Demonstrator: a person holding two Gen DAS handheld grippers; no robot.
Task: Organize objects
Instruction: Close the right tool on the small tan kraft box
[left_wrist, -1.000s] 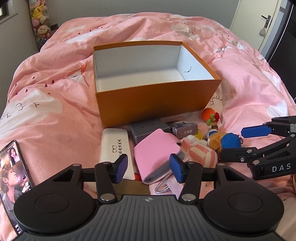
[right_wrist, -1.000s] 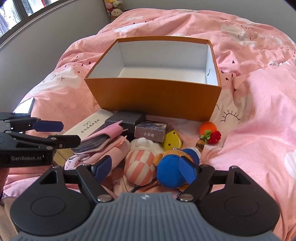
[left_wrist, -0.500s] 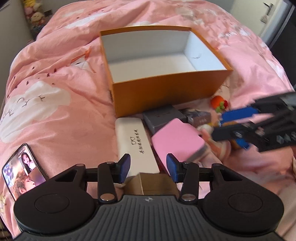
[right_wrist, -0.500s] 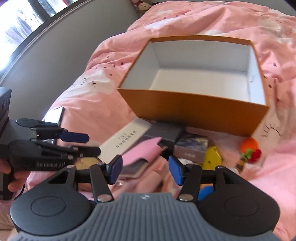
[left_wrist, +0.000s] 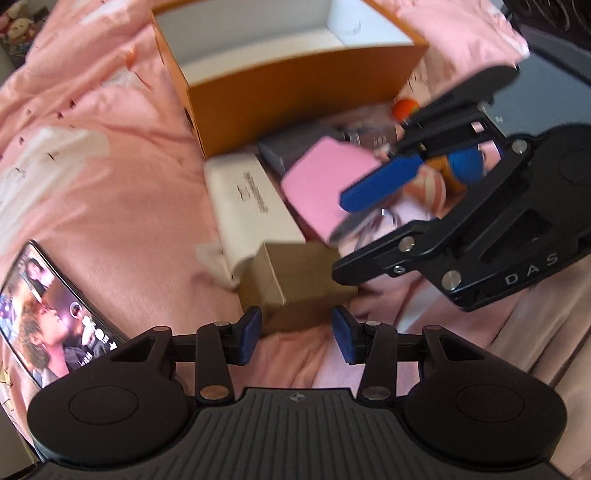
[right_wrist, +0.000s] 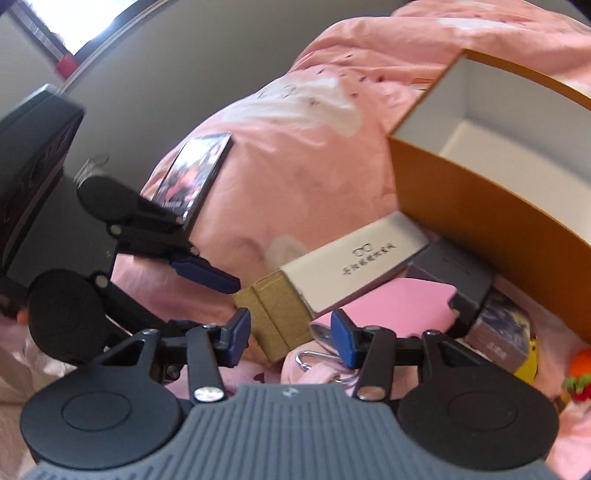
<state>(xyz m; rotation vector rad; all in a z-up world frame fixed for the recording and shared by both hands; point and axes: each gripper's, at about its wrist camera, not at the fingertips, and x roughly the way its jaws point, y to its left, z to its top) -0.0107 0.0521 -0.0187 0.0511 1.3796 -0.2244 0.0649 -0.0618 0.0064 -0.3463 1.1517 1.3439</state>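
An open orange box (left_wrist: 295, 85) with a white inside stands on the pink bed; it also shows in the right wrist view (right_wrist: 491, 206). In front of it lie a white glasses case (left_wrist: 251, 206), a small brown cardboard box (left_wrist: 295, 280), a pink pouch (left_wrist: 325, 184), a grey box (left_wrist: 291, 147) and plush toys (left_wrist: 458, 166). My left gripper (left_wrist: 297, 338) is open and empty, just short of the brown box. My right gripper (right_wrist: 290, 336) is open and empty, close to the brown box (right_wrist: 273, 314) and the glasses case (right_wrist: 354, 266).
A phone (left_wrist: 48, 310) with a lit screen lies on the bed at the left. A small dark card box (right_wrist: 498, 332), a yellow item (right_wrist: 530, 360) and an orange knitted toy (right_wrist: 580, 373) lie right of the pile. A metal clip (right_wrist: 317, 362) lies under the right gripper.
Both grippers have dropped lower and closer to the pile. The right gripper has swung left over the pouch toward the brown box. The views are motion-blurred.
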